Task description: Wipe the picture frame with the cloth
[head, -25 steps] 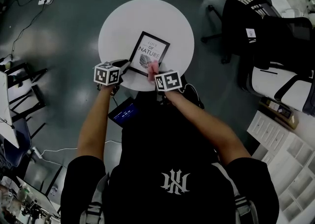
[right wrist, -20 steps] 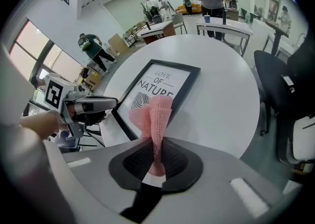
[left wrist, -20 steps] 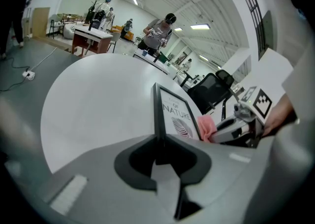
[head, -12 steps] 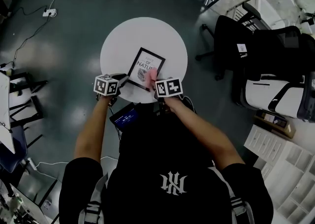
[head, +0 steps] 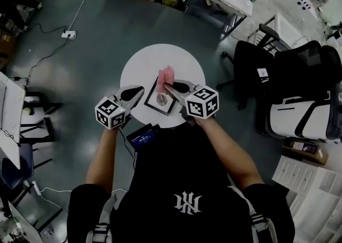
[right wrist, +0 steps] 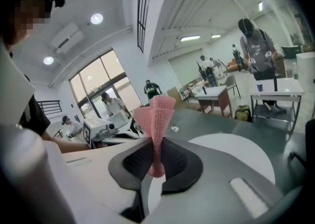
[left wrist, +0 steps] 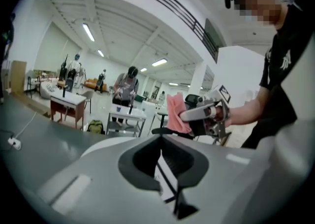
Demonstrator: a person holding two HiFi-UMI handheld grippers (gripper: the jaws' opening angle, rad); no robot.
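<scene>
over the round white table (head: 188,61), both claws hold something.
the left claw (left wrist: 160,143) is closed on the picture frame (head: 162,98) at its edge. right of it, the right claw (right wrist: 156,153) pinches the pink cloth (head: 168,73), near the frame's far edge.

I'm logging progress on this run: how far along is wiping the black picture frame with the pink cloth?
Done: the right gripper is shut on the pink mesh cloth, and the left gripper seems to pinch an edge of the black picture frame over the round white table. In hand: the cloth is held up, apparently off the frame. Left: wiping contact; how clean the frame is cannot be judged.
</scene>
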